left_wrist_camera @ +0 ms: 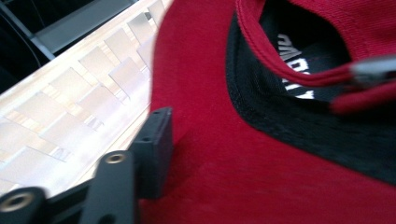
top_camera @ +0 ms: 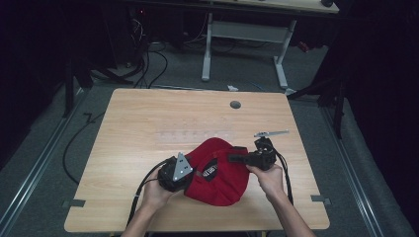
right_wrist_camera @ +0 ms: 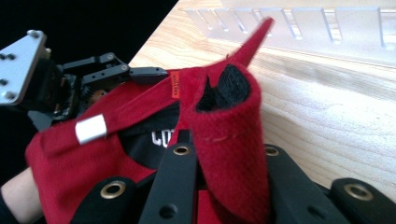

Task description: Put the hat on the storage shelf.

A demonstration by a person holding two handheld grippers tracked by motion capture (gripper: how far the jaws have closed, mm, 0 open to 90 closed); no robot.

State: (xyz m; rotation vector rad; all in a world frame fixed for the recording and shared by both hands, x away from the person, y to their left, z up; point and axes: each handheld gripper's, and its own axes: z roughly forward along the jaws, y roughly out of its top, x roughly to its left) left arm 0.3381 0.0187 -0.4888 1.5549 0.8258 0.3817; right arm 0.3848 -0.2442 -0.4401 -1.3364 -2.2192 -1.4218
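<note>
A red cap (top_camera: 217, 173) with a black lining and white lettering lies on the wooden table (top_camera: 148, 123), near its front edge. My right gripper (top_camera: 232, 158) comes in from the right and is shut on a raised fold of the cap's red fabric (right_wrist_camera: 229, 140). From the left, my left gripper (top_camera: 196, 174) reaches the cap with its jaws apart. One of its fingers (left_wrist_camera: 156, 144) lies along the cap's red cloth (left_wrist_camera: 261, 177), and the other is hidden by the cap. A silver clasp (right_wrist_camera: 91, 129) sits on the cap's strap.
A thin metal piece (top_camera: 271, 133) lies on the table just beyond my right gripper. A clear slotted strip (right_wrist_camera: 299, 28) lies across the table's middle. A round hole (top_camera: 235, 104) sits near the far edge. Cables and a white-legged desk (top_camera: 244, 32) stand on the floor beyond.
</note>
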